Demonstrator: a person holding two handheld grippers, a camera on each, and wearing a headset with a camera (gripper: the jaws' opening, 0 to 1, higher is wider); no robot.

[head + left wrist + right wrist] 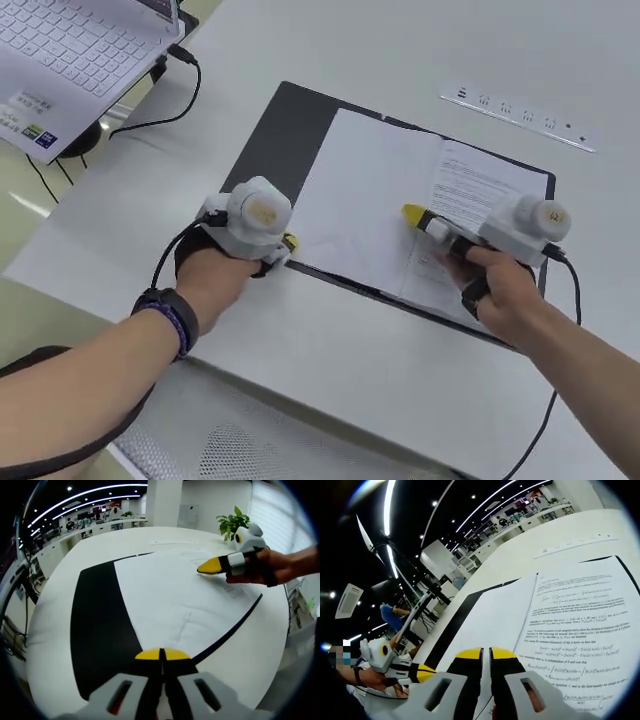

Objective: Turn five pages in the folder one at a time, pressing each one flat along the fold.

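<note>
- The folder (280, 140) lies open in the middle of the white desk (330, 350), set at a slant to the desk's near edge, with its black cover flat on the left.
- A blank page (360, 190) lies over the left half of the folder, and a printed page (480, 185) over the right half. The fold runs between them.
- The right gripper (412, 214) has its yellow tips pressed together with nothing seen between them. They are down on the paper at the fold, which its own view shows close under the tips (485, 654).
- The left gripper (288, 242) is also pressed together and holds nothing. It sits at the near edge of the folder, where the black cover meets the blank page, and its own view looks across that page (162, 654).
- A hand holds each gripper, and the left wrist wears a dark band.
- A laptop (80, 50) stands at the desk's far left corner, with a black cable (160, 115) running from it.
- A white power strip (518, 116) lies toward the far right edge.
</note>
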